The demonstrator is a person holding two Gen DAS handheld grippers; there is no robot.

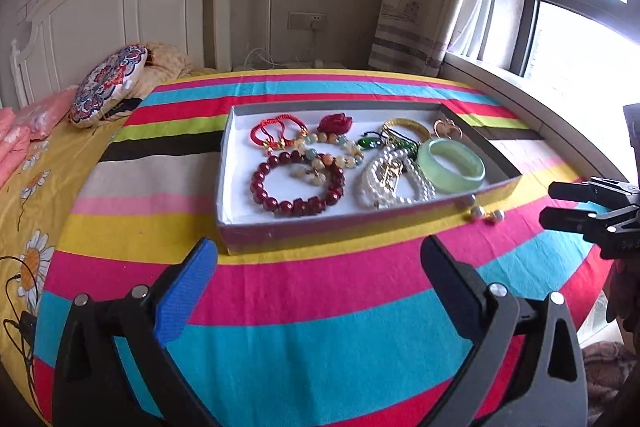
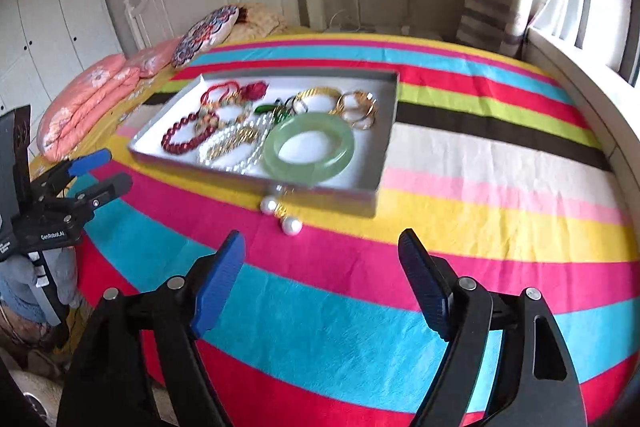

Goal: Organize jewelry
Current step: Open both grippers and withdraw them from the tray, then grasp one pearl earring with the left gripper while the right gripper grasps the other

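1. My left gripper (image 1: 320, 259) hangs over the striped bedspread (image 1: 320, 307) just in front of the tray (image 1: 280, 231), jaws spread wide, nothing between them. It sits centred on the near wall, I think so it can steady the tray if needed.
2. My right gripper (image 2: 322, 251) is also released and empty, pointed at the pearl earrings (image 2: 282, 215). That aim looks deliberate: they seem the only jewelry outside the tray.
3. The earrings are 2 pearls with a gold bit, lying on the bedspread just beside the tray's near wall, touching or nearly touching it; I can't tell which.
4. Inside the tray: green bangle (image 2: 309, 147) flat near the front, gold bangles (image 2: 358, 109) behind it, pearl strand (image 1: 384, 179) partly under the bangle's edge, dark red bead bracelet (image 1: 298, 183) on the left, red cord bracelets (image 1: 276, 131) at the back. All lie loose and overlapping, no compartments, so this is gathering rather than sorting.
5. Judgement: nearly done, earrings left. They are small and round, likely to roll or slip from the pads.
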